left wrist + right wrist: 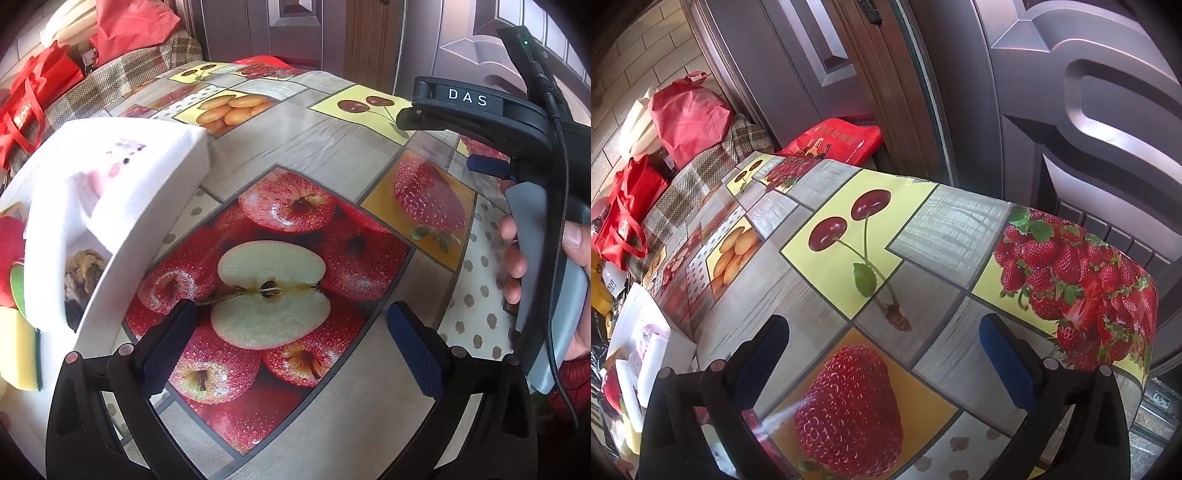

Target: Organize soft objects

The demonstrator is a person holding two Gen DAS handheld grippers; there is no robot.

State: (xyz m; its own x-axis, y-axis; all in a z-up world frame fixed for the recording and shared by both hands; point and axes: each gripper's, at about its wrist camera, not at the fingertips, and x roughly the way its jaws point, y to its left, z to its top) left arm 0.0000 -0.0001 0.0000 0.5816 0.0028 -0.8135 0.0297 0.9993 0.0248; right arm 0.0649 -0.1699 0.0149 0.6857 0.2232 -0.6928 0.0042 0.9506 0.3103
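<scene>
Soft objects: gathered at the desk's left edge inside a white box point(122, 236) — a knotted tan-and-dark rope piece point(83, 275) shows in one compartment, and a pale pink-and-white plush item point(99, 177) lies across the top, washed out by glare so its shape is hard to read.
Beside the box: a red rounded plush point(9, 251) with a green patch, and a yellow sponge with a dark green scouring face point(18, 350) just below it, both at the frame's left rim.
Box material: smooth, matte white walls, straight dividers, bright under the light; in the right wrist view it sits small at the far left point(639, 332).
Desk: covered with glossy oilcloth point(314, 147) printed in tiles — wet red apples with a halved one, strawberries, cherries, biscuits, grey wood grain, dotted cream squares.
Left tongs point(291, 325): spread wide, nothing between them, hovering over the apple print; dark blue textured pads point(417, 354) on black arms, the left pad near the box wall but apart from it.
Right tongs point(886, 343): also wide apart and holding nothing, above the single-strawberry tile; from the left wrist view its black body marked DAS point(469, 107) is seen side-on, a hand point(539, 258) around the grey handle.
Background: red bags point(687, 118) on a checked woven cover, brown panelled doors behind.
</scene>
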